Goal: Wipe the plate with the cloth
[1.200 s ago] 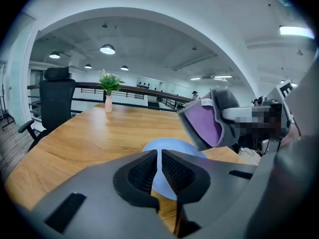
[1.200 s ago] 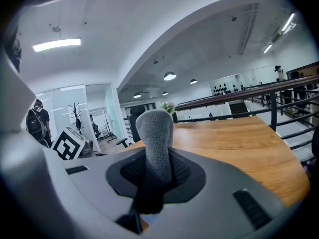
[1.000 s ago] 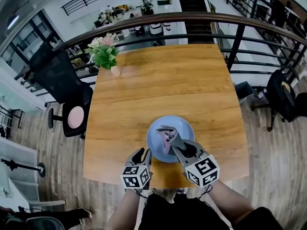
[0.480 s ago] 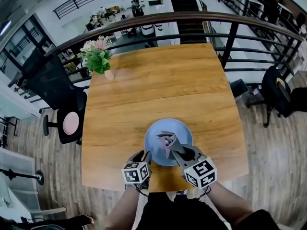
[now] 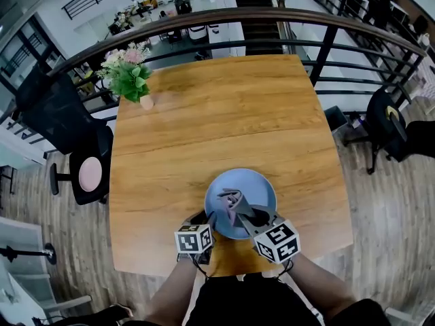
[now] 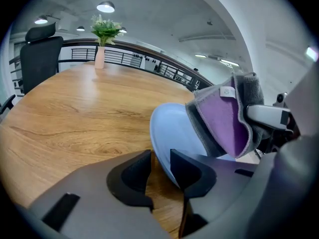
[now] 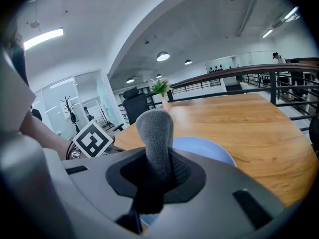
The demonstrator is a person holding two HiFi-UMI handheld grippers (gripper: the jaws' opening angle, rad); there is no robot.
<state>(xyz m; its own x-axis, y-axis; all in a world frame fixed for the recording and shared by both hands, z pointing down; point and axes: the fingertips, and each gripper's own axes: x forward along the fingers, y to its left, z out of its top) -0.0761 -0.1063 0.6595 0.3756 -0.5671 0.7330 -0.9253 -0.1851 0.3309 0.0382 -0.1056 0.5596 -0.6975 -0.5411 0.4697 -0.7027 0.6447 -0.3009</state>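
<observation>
A light blue plate (image 5: 257, 180) lies on the wooden table (image 5: 204, 128) near its front edge. A grey and purple cloth (image 5: 230, 202) hangs over the plate's middle, with my right gripper (image 5: 239, 213) shut on it. In the right gripper view the folded cloth (image 7: 155, 133) stands up between the jaws, with the plate (image 7: 212, 151) behind it. My left gripper (image 5: 206, 220) is at the plate's left rim. Its jaws have just been opening. In the left gripper view they (image 6: 160, 166) stand apart, with the plate's rim (image 6: 167, 128) at their mouth and unpressed, and the cloth (image 6: 227, 123) is to the right.
A vase of flowers (image 5: 129, 73) stands at the table's far left corner. A black office chair (image 5: 68, 124) is off the left side. A dark railing (image 5: 326, 26) runs behind the table. Bare wood stretches beyond the plate.
Both grippers have sunk toward the table and drawn a little closer to me. The cloth stays in the right gripper, over the plate.
</observation>
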